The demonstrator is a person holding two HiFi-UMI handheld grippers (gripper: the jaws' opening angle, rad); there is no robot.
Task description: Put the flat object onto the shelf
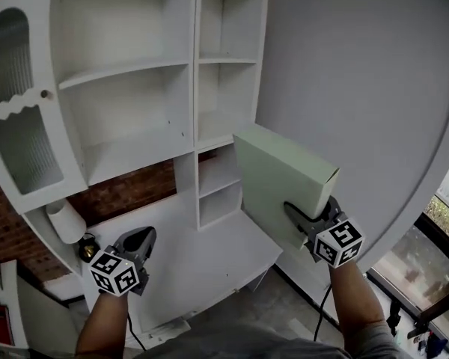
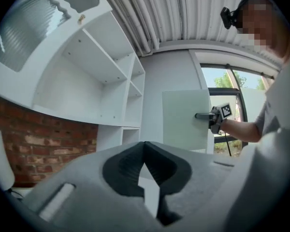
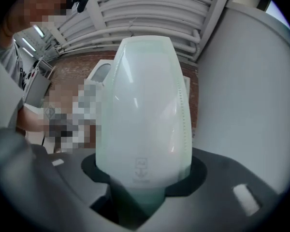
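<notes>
The flat object is a pale green flat box (image 1: 280, 182), held upright on its edge to the right of the white shelf unit (image 1: 127, 69). My right gripper (image 1: 303, 219) is shut on the box's lower near edge. In the right gripper view the box (image 3: 145, 110) rises straight out from between the jaws of the right gripper (image 3: 142, 178) and fills the middle. The left gripper view shows the box (image 2: 186, 120) and the right gripper (image 2: 203, 116) from the side. My left gripper (image 1: 138, 238) hangs low at the left, over the unit's desk top, shut with nothing in it (image 2: 144, 146).
The shelf unit has wide open shelves at the left and narrow compartments (image 1: 224, 88) at the right. A ribbed-glass door (image 1: 22, 148) stands open at far left, above a white roll (image 1: 66, 219). Behind the desk top (image 1: 209, 253) is brick. A grey wall (image 1: 344, 73) lies right.
</notes>
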